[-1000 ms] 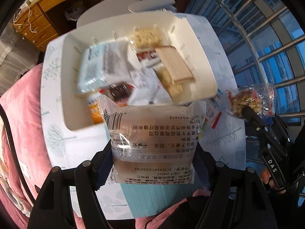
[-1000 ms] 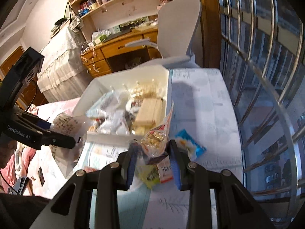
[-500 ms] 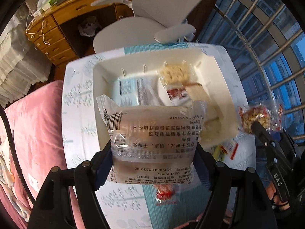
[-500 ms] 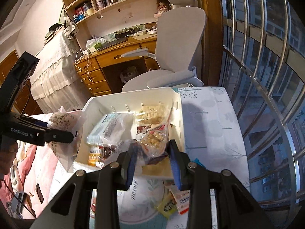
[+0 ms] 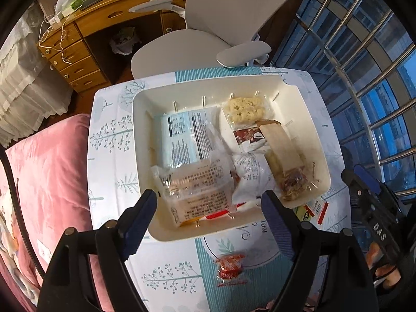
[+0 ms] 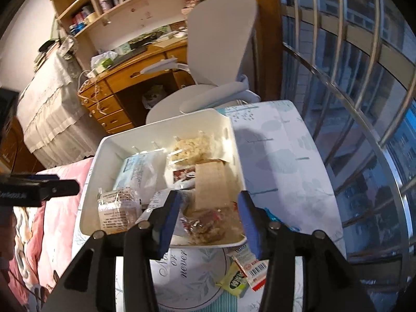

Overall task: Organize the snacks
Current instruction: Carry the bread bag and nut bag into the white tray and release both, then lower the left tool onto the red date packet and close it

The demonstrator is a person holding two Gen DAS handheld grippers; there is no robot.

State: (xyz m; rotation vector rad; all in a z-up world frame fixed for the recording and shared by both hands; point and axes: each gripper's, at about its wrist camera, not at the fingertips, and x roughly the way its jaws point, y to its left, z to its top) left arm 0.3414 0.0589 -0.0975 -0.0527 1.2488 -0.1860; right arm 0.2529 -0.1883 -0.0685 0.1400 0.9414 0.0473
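On the tree-printed white tablecloth (image 5: 109,140) beside a pink quilted bed (image 5: 44,171), the snack-filled white plastic bin (image 5: 306,119) sits below both grippers, left (image 5: 208,218) and right (image 6: 208,218), jaws opening, nothing clamped.

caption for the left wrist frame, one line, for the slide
Left gripper opening above the white bin, clear bread packet lying inside among other snacks; red candy on the tablecloth.

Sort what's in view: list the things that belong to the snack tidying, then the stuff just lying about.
Job: white bin, clear bun packet, red candy, green sachet, barcode packet.
Lying about: office chair, wooden desk, pink blanket.
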